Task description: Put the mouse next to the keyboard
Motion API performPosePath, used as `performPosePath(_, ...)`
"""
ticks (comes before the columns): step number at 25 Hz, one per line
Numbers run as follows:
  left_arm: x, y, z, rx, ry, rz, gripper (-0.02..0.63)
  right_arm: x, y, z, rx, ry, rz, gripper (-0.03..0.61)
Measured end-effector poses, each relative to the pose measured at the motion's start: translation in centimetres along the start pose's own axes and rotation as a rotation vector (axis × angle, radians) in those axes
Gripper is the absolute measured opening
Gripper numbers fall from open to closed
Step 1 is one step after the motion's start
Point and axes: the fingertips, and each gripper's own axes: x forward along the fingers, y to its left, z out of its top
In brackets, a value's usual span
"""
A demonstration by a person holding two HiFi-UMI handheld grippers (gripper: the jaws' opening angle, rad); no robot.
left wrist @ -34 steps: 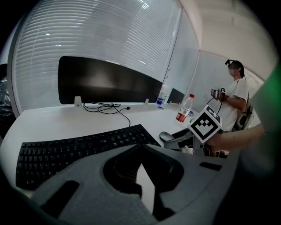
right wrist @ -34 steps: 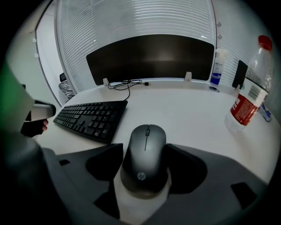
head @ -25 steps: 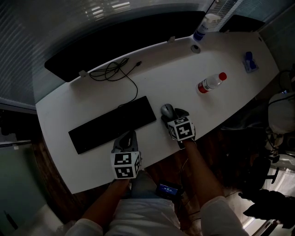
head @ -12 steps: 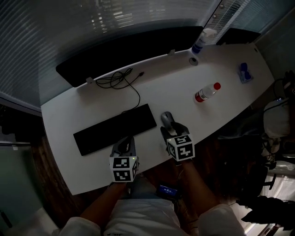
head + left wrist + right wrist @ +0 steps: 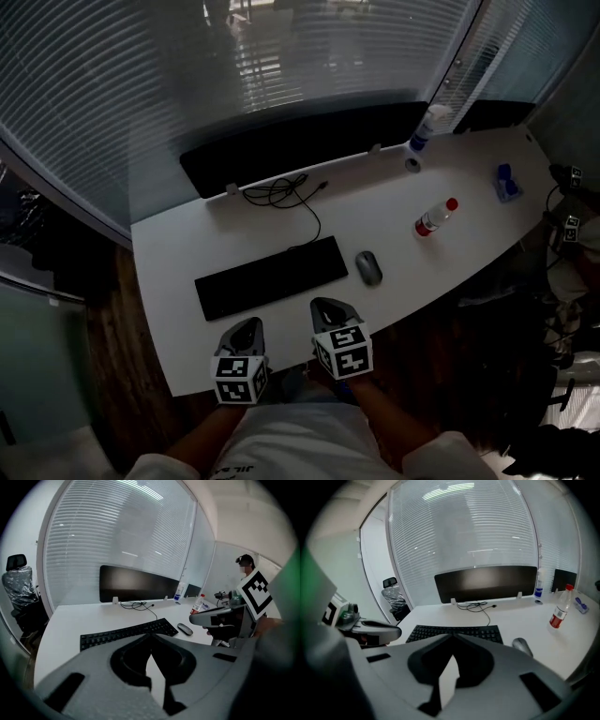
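Note:
The grey mouse [image 5: 368,267] lies on the white table [image 5: 169,281], just off the right end of the black keyboard [image 5: 270,277] and apart from it. Both grippers hang back over the table's near edge, close to my body. My left gripper [image 5: 246,330] is shut and empty, below the keyboard's middle. My right gripper [image 5: 323,307] has just closed its jaws with nothing between them; it sits below and left of the mouse, not touching it. In the left gripper view the keyboard [image 5: 126,634] and mouse [image 5: 185,629] lie ahead; the right gripper view shows the keyboard [image 5: 454,632] and mouse [image 5: 521,646] too.
A red-capped bottle [image 5: 435,218] lies right of the mouse. A spray bottle [image 5: 427,127] and a long black panel [image 5: 300,141] stand along the far edge, with a coiled cable [image 5: 286,195] in front. A blue object [image 5: 508,183] sits far right.
Both grippers drew back from the table toward my body and rose. The right gripper left the mouse beside the keyboard and its jaws closed empty. The head view lifted toward the blinds.

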Motion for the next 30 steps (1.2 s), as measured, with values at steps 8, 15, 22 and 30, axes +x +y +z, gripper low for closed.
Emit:
performPosePath(8,-5.5,4.9,0.1,-0.039,-0.102,0.093,0.006,0.2,8.8,-0.2,-0.030,-0.015,0.043,0.005)
performPosePath(15,-8.1,6.4,-0.9,-0.039,-0.119,0.116,0.005,0.9,12.5,-0.5,-0.092,-0.002,0.070,0.004)
performPosePath(22,-9.0,6.7,-1.7,-0.041,-0.117,0.104,0.005,0.9,14.2,-0.5,-0.122,0.002,0.079,0.003)
performPosePath(30,-9.6,6.9,-2.3,-0.045,-0.116,0.096,0.006,0.7,15.2,-1.4,-0.115,0.019,0.090,0.003)
